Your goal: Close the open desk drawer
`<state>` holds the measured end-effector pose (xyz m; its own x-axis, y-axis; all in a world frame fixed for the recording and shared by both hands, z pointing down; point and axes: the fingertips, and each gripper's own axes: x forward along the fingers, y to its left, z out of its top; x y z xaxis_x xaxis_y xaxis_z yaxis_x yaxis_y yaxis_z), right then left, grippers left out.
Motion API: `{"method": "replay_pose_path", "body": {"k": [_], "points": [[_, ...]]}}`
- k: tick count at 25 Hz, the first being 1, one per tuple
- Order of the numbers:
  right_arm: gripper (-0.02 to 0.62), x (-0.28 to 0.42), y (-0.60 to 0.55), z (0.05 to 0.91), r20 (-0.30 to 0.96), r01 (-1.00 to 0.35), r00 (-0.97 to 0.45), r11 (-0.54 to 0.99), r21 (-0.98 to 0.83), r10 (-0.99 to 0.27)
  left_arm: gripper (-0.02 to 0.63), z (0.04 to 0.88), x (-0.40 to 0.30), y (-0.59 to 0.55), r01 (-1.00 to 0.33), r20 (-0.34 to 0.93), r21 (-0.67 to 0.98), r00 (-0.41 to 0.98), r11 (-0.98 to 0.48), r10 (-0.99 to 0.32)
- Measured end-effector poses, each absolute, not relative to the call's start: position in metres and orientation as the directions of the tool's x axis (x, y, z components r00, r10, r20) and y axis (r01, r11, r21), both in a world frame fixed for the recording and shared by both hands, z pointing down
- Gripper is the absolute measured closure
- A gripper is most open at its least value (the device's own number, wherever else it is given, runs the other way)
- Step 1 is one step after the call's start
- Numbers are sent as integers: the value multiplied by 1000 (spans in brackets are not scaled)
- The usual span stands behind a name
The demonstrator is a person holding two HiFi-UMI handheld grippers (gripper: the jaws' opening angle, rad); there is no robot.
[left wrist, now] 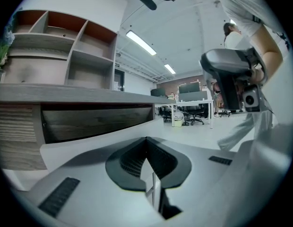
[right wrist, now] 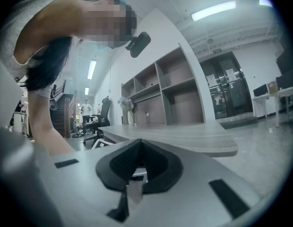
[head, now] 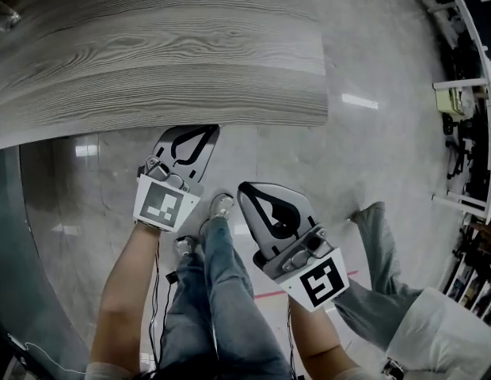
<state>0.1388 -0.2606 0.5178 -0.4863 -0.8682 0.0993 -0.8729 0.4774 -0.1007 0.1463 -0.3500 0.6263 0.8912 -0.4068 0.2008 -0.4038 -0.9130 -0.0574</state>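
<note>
The grey wood desk top point(head: 158, 46) fills the top of the head view. In the left gripper view a dark wood drawer front point(left wrist: 97, 119) sits under the desk top point(left wrist: 66, 92); I cannot tell how far out it stands. My left gripper point(head: 207, 131) is shut and empty, its tips just under the desk's near edge. In its own view the left gripper point(left wrist: 146, 140) points past the drawer front without touching it. My right gripper point(head: 245, 188) is shut and empty too, and hangs lower and to the right, away from the desk. In its own view the right gripper point(right wrist: 139, 142) faces the desk top point(right wrist: 184, 136).
A tall shelving unit point(left wrist: 66, 46) stands behind the desk. My legs in jeans point(head: 218, 291) are below the grippers. Another person's grey-trousered leg point(head: 380, 236) stands at the right. Office chairs and tables point(left wrist: 191, 108) stand far off on the glossy floor point(head: 380, 133).
</note>
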Motion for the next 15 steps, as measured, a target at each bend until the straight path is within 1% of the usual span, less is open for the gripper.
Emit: {"method": "replay_pose_path", "body": {"k": [6, 10, 15], "points": [[588, 140, -261, 517, 96, -874, -485, 476, -98, -869, 597, 622, 145, -349, -406, 187, -36, 895, -913, -405], [588, 138, -265, 511, 87, -875, -483, 476, -93, -871, 597, 609, 145, -335, -366, 176, -41, 913, -930, -367], [587, 128, -255, 480, 59, -881, -471, 466, -82, -880, 597, 559, 129, -298, -338, 138, -24, 931, -941, -338]]}}
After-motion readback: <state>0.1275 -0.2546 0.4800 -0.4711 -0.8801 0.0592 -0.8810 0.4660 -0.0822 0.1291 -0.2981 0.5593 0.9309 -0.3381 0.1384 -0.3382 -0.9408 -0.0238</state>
